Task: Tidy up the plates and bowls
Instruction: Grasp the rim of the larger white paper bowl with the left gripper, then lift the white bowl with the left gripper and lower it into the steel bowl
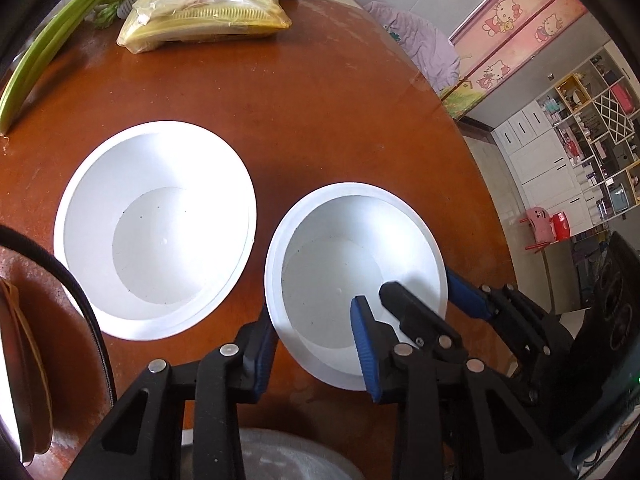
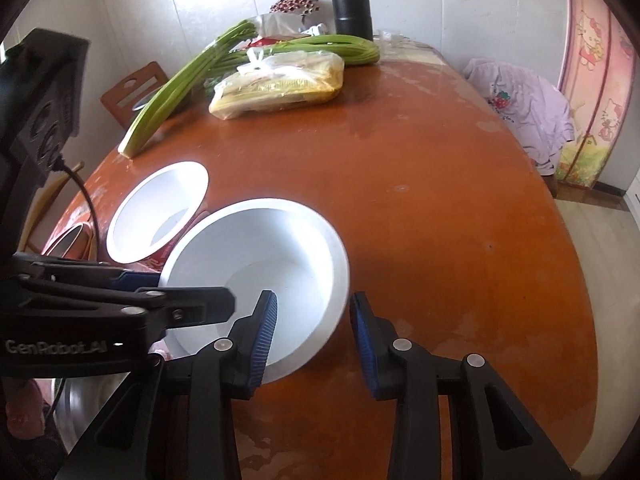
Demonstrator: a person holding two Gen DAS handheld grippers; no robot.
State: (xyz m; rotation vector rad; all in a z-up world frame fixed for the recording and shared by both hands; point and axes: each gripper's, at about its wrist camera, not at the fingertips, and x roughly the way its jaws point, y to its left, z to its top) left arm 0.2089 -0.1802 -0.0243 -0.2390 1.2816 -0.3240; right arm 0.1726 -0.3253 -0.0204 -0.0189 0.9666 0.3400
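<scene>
Orange table (image 1: 320,120); two deep, plain white bowls (image 1: 356,276).

Both wrist views look steeply down, close over the table (image 1: 320,100) near edge, facing its far end. Both share the nearer bowl (image 1: 356,276) and farther bowl (image 2: 158,212).

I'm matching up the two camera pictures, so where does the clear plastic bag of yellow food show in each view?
Left wrist view: the clear plastic bag of yellow food lies at the top left, on the far part of the brown table.
Right wrist view: the bag lies upper centre-left, behind both bowls.
Shared landmark: the green vegetable stalks beside it.
</scene>
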